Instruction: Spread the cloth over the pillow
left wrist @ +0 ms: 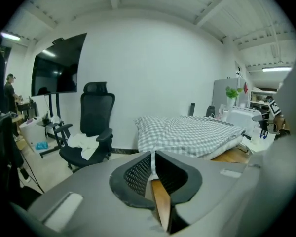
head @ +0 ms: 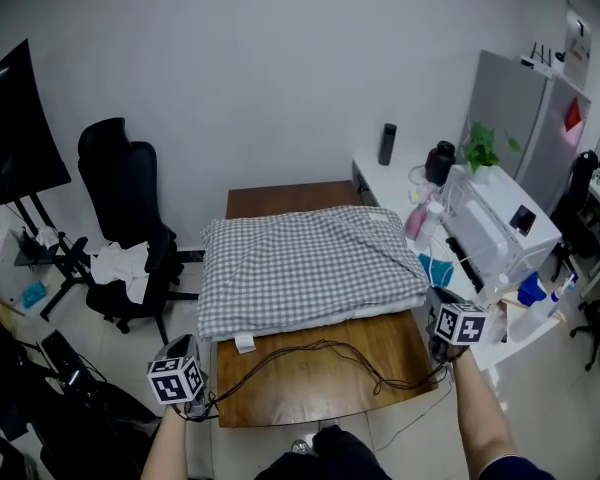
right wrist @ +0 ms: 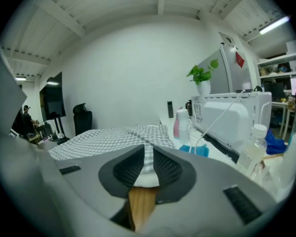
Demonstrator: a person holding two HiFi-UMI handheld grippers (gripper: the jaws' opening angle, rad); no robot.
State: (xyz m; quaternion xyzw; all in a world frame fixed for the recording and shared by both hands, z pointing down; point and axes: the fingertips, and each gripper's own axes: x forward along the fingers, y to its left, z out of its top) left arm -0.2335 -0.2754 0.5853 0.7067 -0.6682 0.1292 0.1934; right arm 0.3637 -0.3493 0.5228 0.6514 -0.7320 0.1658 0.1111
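Grey-and-white checked cloth (head: 310,258) covers the white pillow (head: 332,320) on the brown wooden table's (head: 310,383) far half. At its near corners, the left gripper's (left wrist: 153,157) jaws stand a slit apart and the right gripper's (right wrist: 149,154) wider, both empty.

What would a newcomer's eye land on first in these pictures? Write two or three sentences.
First, the grey-checked cloth draped over the pillow on the wooden table, mid-frame in the head view. Then the black office chair at left and the white appliance on the desk at right.
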